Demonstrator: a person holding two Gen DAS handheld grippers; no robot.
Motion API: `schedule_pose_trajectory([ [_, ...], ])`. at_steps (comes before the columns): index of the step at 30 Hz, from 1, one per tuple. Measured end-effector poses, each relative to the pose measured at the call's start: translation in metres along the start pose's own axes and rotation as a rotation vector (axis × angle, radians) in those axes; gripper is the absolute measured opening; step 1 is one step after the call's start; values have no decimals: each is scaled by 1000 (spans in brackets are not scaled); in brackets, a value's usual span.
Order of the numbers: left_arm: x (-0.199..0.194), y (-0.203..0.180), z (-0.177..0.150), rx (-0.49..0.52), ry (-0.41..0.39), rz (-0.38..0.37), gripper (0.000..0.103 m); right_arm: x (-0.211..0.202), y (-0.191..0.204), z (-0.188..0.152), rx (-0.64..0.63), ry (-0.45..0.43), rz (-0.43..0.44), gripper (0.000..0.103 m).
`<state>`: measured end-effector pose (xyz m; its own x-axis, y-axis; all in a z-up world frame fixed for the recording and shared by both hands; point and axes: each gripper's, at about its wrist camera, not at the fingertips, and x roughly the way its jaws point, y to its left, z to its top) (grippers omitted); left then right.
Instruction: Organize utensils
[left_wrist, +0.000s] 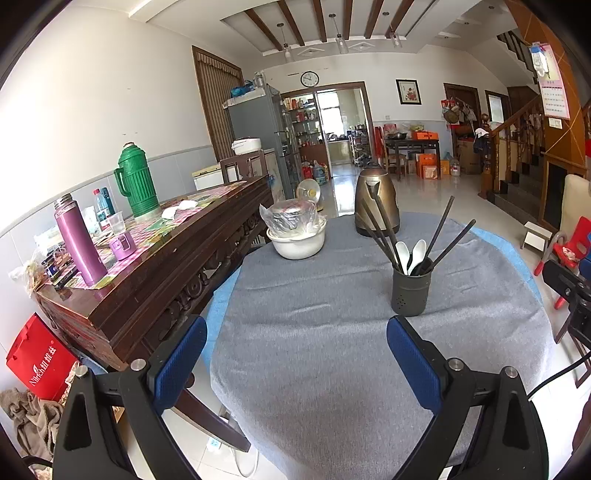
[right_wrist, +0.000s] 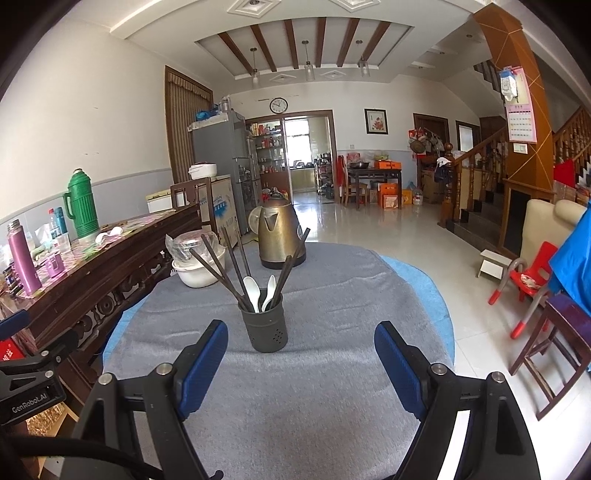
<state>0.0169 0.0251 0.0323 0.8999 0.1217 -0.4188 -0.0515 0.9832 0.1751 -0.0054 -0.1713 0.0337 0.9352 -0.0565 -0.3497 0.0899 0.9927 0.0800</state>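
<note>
While both claws hang above the grey cloth: nothing sits between either pair of blue pads.
Left claw (left_wrist: 295, 354): spread wide, empty, over the near part of the tabletop (left_wrist: 332, 332), with the holder ahead and to its right.
Right claw (right_wrist: 301, 354): spread wide, empty, its pads either side of the holder's base as this camera sees it, but nearer the camera and not touching.
Utensil holder (right_wrist: 264, 328): dark, round, with small holes in its wall; it stands upright near the middle of the tabletop.
Chopsticks (right_wrist: 218, 264): several dark sticks stand in the holder, fanned outward to both sides.
Spoons (right_wrist: 253, 290): two white ones stand in the holder, bowls up, among the sticks.
Kettle (right_wrist: 279, 230): brass-coloured, at the far edge of the tabletop behind the holder.
White bowl (left_wrist: 297, 243): far left of the tabletop, with a plastic-wrapped metal pot in it.
Sideboard (left_wrist: 155, 266): dark wood, left of the tabletop, carrying a green thermos (left_wrist: 135, 181) and a purple flask (left_wrist: 77, 240).
</note>
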Motion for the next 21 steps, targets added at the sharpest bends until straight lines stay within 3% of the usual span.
schedule_pose_trajectory([
  [21, -9, 5, 2, -18, -11, 5, 98, -10, 12, 3, -31, -24, 9, 84],
])
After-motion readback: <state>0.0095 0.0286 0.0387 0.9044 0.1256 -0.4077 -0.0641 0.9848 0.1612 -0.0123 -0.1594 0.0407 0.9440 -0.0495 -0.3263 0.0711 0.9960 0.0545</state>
